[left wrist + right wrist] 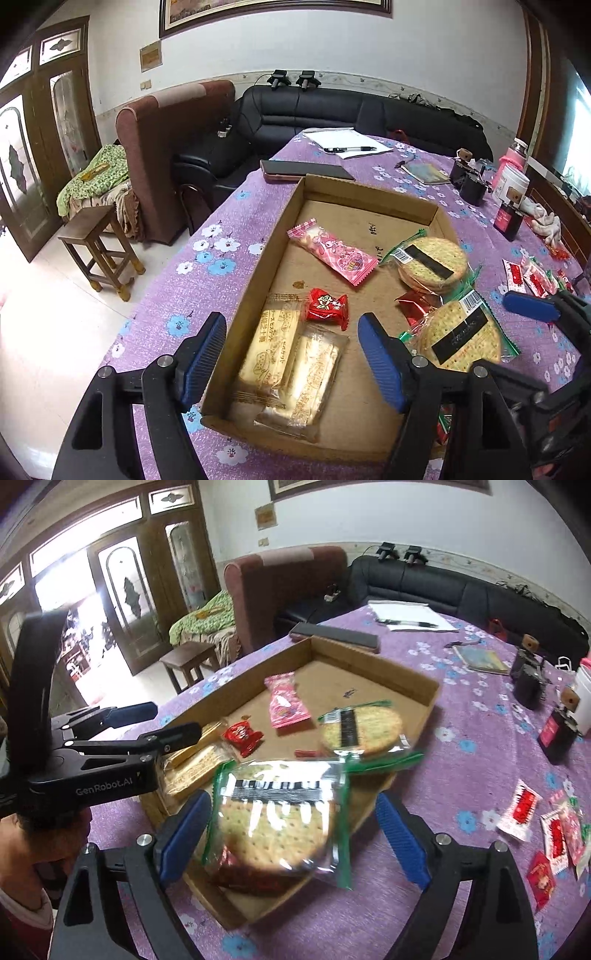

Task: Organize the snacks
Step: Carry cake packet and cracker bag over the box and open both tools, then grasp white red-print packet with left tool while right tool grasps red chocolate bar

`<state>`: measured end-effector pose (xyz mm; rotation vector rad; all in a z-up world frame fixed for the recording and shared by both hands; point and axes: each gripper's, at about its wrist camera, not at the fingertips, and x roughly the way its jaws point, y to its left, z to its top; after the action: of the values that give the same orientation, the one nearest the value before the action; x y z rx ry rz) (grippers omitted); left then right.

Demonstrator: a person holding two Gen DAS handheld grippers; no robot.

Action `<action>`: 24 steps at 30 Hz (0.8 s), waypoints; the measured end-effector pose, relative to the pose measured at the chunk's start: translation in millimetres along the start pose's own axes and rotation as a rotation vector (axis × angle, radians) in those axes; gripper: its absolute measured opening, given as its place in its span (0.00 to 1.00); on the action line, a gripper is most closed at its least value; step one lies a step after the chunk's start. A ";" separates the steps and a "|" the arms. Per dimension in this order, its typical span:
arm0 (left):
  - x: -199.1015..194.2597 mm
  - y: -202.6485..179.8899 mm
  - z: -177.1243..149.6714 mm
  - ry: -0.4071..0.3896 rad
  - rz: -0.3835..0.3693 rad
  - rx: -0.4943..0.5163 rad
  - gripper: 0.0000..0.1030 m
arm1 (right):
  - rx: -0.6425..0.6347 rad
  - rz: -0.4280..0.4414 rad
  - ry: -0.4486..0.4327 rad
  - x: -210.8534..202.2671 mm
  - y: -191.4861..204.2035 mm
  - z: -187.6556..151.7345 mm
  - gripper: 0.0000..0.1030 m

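A shallow cardboard tray (369,201) sits on the worktop (236,229), which is covered by a purple flowered cloth. Inside the tray lie two pale wafer packets (291,365) at the near left corner, one overlapping the other; a small red candy packet (327,306) just beyond them; a pink wrapped snack (332,254) toward the middle; and a round cracker pack (432,262) with a green edge by the right wall. A second round cracker pack (277,819) lies tilted across the tray's near right rim, resting partly on a red foil packet (417,304). The left gripper (291,354) hangs over the wafer packets with its jaws spread wide, the blue pads clear of both packets. The right gripper (291,834) stands over the second cracker pack with its jaws likewise wide apart, the pads on either side of the pack and not pressing it. Several small red and white snack packets (546,830) lie loose on the cloth, well to the right of the tray. Beyond the tray are a dark flat case (306,170), a sheet of paper with a pen (349,148), and some jars and bottles (509,181) at the far right.
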<state>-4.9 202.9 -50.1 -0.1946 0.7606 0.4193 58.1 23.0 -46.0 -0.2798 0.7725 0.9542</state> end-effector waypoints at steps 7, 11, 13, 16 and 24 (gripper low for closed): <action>-9.0 -8.8 1.3 -0.012 0.004 0.009 0.76 | 0.056 -0.022 -0.026 -21.3 -22.6 -10.5 0.89; -16.5 -18.4 2.0 -0.032 0.004 0.025 0.83 | 0.083 -0.034 -0.031 -29.1 -34.1 -18.4 0.89; -19.0 -23.5 2.3 -0.036 0.003 0.035 0.84 | 0.096 -0.042 -0.033 -33.7 -39.8 -22.8 0.89; -22.0 -31.1 3.1 -0.037 -0.002 0.047 0.84 | 0.112 -0.049 -0.038 -38.5 -47.7 -27.8 0.89; -29.6 -61.9 0.4 -0.045 -0.029 0.095 0.89 | 0.189 -0.103 -0.053 -69.9 -86.9 -63.2 0.89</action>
<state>3.1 138.6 -27.7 -0.1067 0.7311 0.3576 75.7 -103.9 -51.2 -0.1274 0.7866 0.7825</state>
